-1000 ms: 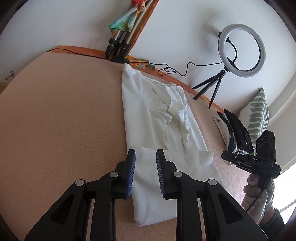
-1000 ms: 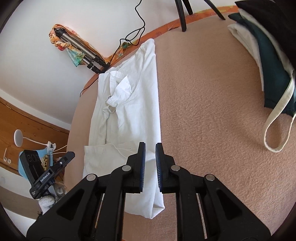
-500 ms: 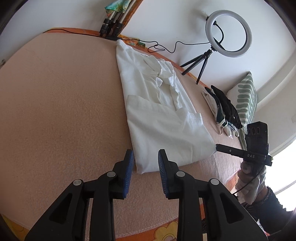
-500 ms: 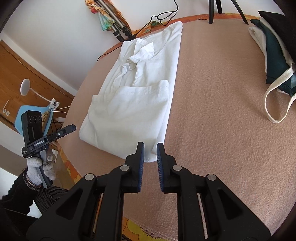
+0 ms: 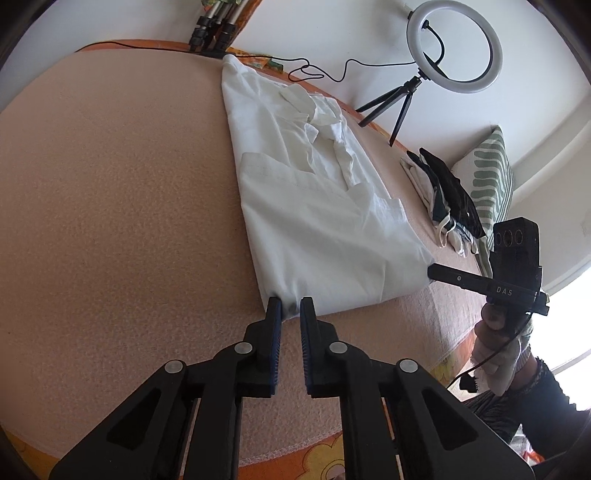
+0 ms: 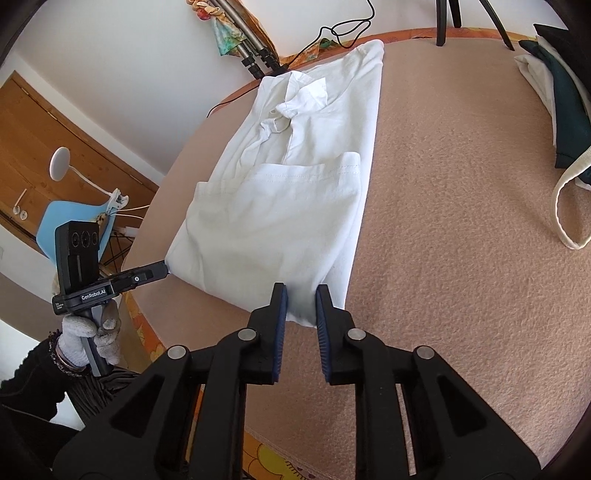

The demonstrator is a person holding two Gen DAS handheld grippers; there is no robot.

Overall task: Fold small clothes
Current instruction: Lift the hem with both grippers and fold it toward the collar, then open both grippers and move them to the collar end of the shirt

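The tripod [image 6: 447, 22] loses its top to the picture's edge, and the black clothes [image 6: 569, 40] vanish off the right side.

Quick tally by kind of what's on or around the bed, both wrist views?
White shirt: 1
Pile of clothes: 1
Ring light: 1
Striped pillow: 1
Folded tripod: 1
Grippers: 2, left gripper and right gripper, each at a near corner of the shirt
Total: 7
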